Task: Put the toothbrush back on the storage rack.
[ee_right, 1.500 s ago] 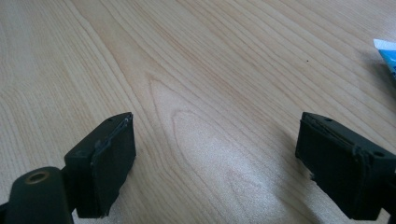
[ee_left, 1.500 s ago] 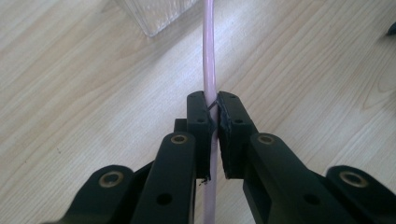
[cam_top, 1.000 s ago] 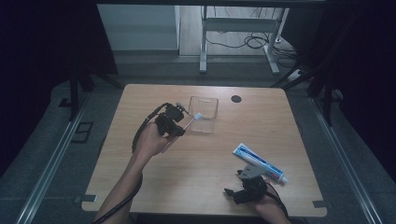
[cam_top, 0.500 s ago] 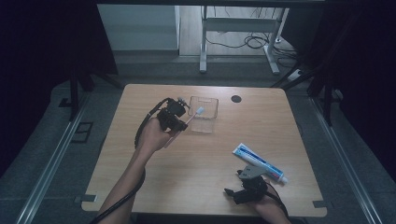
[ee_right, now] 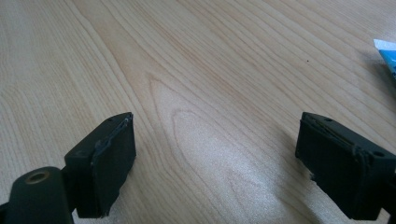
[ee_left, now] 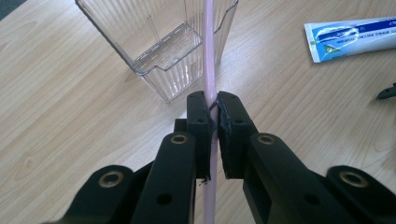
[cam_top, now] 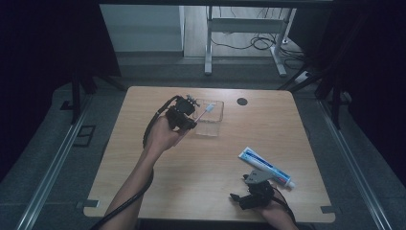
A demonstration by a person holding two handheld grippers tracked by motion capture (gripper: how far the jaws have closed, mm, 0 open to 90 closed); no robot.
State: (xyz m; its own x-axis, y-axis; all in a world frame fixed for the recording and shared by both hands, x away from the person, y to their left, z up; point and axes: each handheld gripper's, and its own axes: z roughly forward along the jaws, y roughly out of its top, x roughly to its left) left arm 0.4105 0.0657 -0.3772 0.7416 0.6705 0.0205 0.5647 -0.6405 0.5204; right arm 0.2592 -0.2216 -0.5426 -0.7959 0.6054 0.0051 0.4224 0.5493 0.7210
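My left gripper (cam_top: 191, 106) holds the toothbrush (cam_top: 203, 113) just over the clear container (cam_top: 212, 125); the toothpaste tube (cam_top: 266, 166) lies right, near my right gripper (cam_top: 245, 199).

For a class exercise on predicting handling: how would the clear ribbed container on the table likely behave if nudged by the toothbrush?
The clear container looks thin-walled and empty, so probably light and apt to slide on the smooth wooden table. Its tall, narrow shape suggests a high push might tip it. The pink toothbrush, clamped in the left hand-held gripper, looks slender and may flex slightly.
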